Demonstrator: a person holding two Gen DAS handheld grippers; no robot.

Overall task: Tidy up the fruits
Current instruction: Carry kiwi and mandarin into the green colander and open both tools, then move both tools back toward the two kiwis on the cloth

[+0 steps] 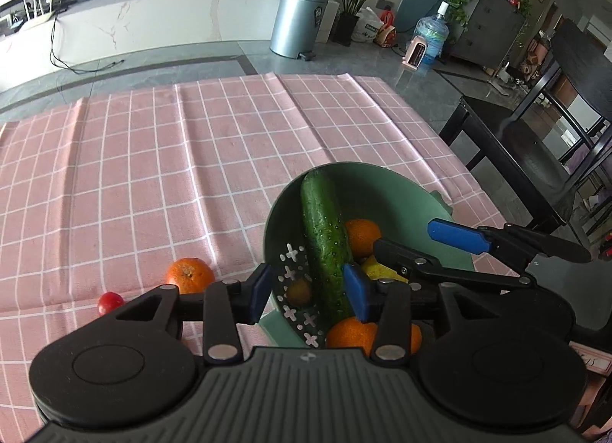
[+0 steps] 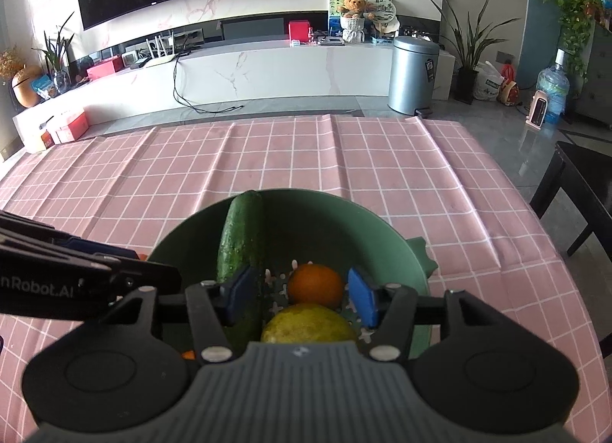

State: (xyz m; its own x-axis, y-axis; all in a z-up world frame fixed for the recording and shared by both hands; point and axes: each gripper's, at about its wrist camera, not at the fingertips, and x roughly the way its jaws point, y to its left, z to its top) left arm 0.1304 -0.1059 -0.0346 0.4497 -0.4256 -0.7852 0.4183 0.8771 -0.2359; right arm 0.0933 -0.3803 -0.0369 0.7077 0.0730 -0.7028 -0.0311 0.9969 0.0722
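Note:
A green colander bowl [image 1: 386, 190] [image 2: 344, 221] stands on the pink checked cloth. In it lie a cucumber [image 1: 325, 236] [image 2: 241, 236], oranges [image 1: 361, 236] [image 2: 315, 286] and a yellow fruit [image 2: 310, 324]. Another orange [image 1: 350, 334] lies at the bowl's near side. An orange [image 1: 190, 274] and a small red tomato [image 1: 109, 302] lie on the cloth left of the bowl. My left gripper [image 1: 308, 290] is open over the bowl's near left rim, holding nothing. My right gripper [image 2: 300, 295] is open above the bowl, around the orange and yellow fruit; it also shows in the left wrist view [image 1: 420, 244].
The pink checked cloth [image 1: 153, 160] covers the table, with ridged folds. A dark bench and chair [image 1: 516, 160] stand off the table's right edge. A metal bin [image 2: 415, 74] and a white TV counter stand beyond the far edge.

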